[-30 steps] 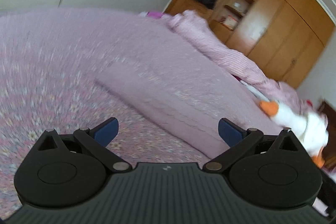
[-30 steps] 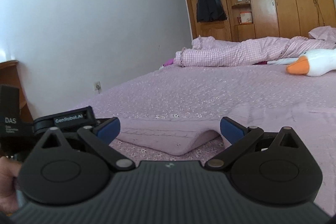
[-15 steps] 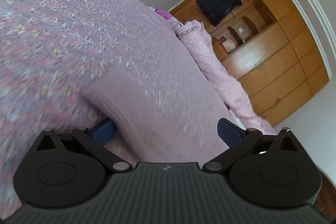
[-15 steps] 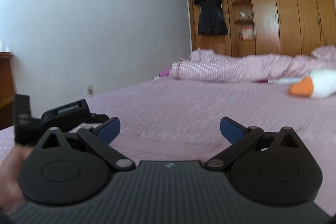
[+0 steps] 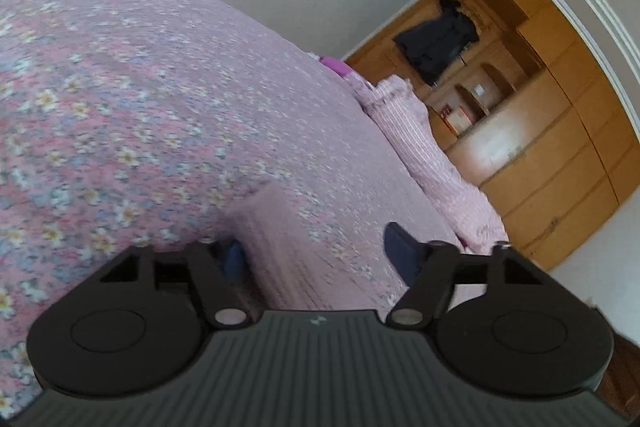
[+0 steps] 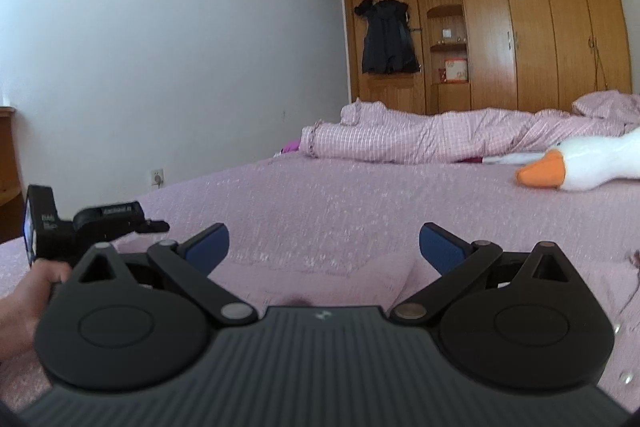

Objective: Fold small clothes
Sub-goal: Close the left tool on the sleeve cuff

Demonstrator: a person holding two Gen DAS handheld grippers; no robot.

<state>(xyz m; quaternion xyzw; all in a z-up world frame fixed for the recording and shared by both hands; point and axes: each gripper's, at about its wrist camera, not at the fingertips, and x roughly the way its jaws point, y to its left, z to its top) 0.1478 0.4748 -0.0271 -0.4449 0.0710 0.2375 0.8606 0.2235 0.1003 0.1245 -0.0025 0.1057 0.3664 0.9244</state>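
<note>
Our left gripper (image 5: 316,253) jaws stand apart around a raised fold of the pink garment (image 5: 272,227); our right gripper (image 6: 324,247) gapes above the bed (image 6: 360,195).

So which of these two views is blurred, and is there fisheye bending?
Left wrist view: motion blur smears the bedspread and pink garment; wardrobe curves strongly. Right wrist view: mostly sharp, the goose toy crisp, the wardrobe bowed slightly.
</note>
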